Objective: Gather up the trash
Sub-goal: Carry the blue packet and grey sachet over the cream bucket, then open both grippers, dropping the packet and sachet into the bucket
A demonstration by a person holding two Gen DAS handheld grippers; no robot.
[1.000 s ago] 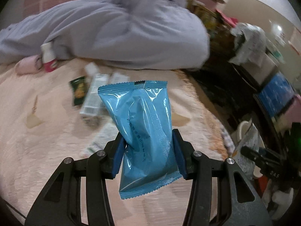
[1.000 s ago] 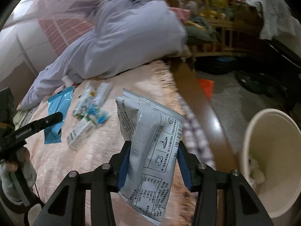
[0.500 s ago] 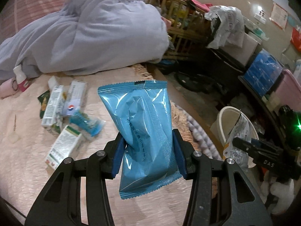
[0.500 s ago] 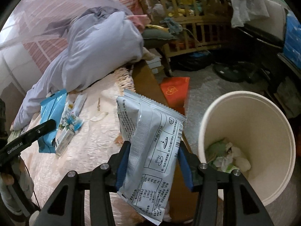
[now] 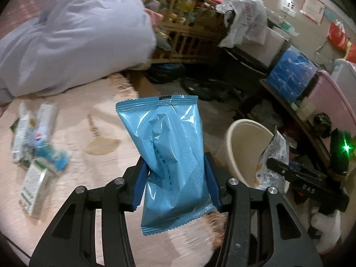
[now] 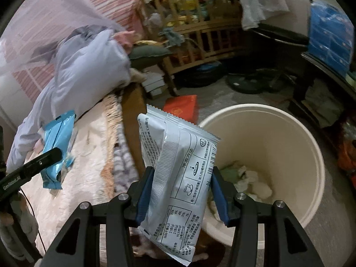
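My left gripper (image 5: 175, 184) is shut on a blue plastic packet (image 5: 169, 153), held upright above the bed's edge. My right gripper (image 6: 181, 191) is shut on a silver-grey printed packet (image 6: 178, 173), held just left of a cream waste bin (image 6: 289, 133) on the floor with crumpled trash inside. The bin (image 5: 242, 140) also shows in the left wrist view, with the right gripper (image 5: 289, 171) and its packet (image 5: 272, 164) at its rim. The left gripper (image 6: 40, 162) with the blue packet (image 6: 56, 142) shows at the left of the right wrist view.
Several cartons and wrappers (image 5: 33, 153) lie on the pink blanket (image 5: 93, 102). A lilac duvet (image 5: 73, 35) is heaped behind. A wooden crib (image 6: 200, 31), a red box (image 6: 181, 106) and blue crates (image 5: 291, 71) crowd the floor around the bin.
Both grippers have swung right, off the bed toward the bin, each still holding its packet. The bin now fills more of the right wrist view.
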